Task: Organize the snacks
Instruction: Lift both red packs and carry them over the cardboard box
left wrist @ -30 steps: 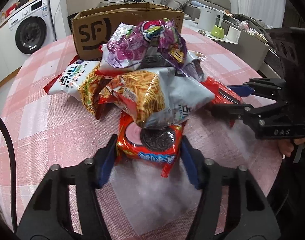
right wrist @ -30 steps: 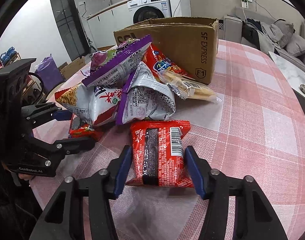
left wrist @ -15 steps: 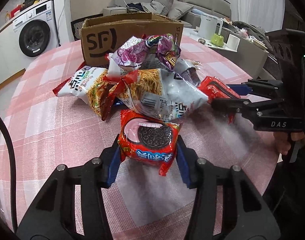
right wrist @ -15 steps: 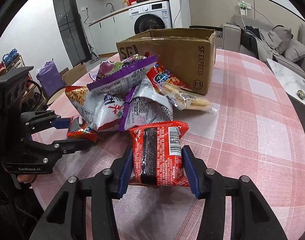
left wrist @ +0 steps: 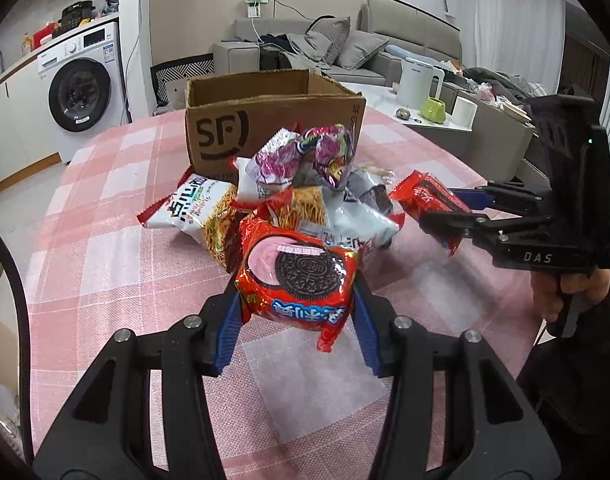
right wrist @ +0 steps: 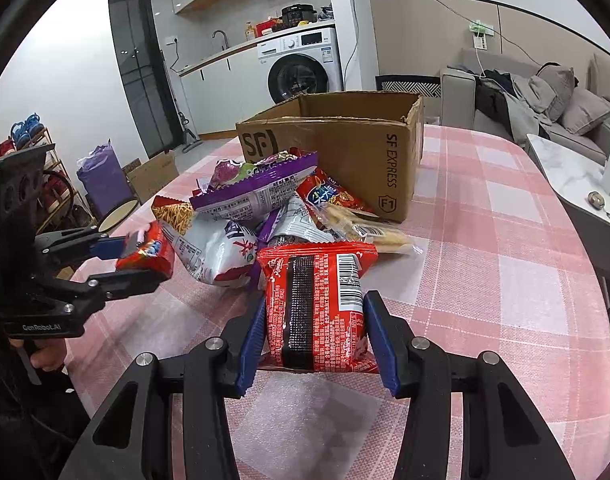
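Pink-and-white checked cloth covers the round desk, with a washing machine and a grey sofa behind it. Between the blue-padded fingers of the left gripper sits a red Oreo cookie packet, clamped on both sides and raised off the cloth, its picture of a black biscuit facing the camera. Just beyond those fingers lies a heap of snack bags: noodle-snack packs below, a purple crinkled bag on top. Beyond the heap stands an open cardboard box printed SF, touching the bags at its foot. The right gripper has its fingers closed on a second red cookie packet, barcode side up, tilted so its far end points toward the heap; whether its near end touches the cloth is unclear. In the left wrist view this packet shows to the right of the left fingers, past the heap's edge.
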`<state>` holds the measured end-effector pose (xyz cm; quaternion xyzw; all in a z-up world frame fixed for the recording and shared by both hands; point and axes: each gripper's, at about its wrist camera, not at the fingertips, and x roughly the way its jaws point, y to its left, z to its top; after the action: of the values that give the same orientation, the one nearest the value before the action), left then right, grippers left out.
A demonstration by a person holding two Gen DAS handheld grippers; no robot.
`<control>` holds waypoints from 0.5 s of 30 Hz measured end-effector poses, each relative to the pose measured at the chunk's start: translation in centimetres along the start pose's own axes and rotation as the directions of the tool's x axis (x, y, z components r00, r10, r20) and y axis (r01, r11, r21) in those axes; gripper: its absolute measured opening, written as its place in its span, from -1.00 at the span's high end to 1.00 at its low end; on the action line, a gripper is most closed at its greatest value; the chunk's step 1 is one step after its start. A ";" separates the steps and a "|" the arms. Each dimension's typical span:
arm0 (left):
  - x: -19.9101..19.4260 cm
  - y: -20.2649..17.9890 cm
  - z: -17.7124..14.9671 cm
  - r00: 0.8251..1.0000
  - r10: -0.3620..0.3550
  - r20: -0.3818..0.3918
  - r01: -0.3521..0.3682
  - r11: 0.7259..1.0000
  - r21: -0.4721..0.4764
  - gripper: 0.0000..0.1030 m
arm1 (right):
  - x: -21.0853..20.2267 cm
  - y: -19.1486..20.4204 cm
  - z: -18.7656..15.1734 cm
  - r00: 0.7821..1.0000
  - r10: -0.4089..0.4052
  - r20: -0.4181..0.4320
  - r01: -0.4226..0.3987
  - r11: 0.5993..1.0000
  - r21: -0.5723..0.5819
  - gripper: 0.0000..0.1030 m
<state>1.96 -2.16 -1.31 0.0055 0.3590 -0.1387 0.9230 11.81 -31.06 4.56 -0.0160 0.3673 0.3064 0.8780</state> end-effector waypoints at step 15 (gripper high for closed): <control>-3.7 0.6 1.8 0.997 0.020 0.072 -0.018 1.000 -0.023 0.10 | -2.2 -0.4 1.9 0.997 -0.014 0.082 0.011 0.999 0.040 0.05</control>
<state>0.67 -0.87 2.47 -0.0063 0.3269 -0.1261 0.9366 12.04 -32.11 7.32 0.0115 0.3367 0.2939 0.8945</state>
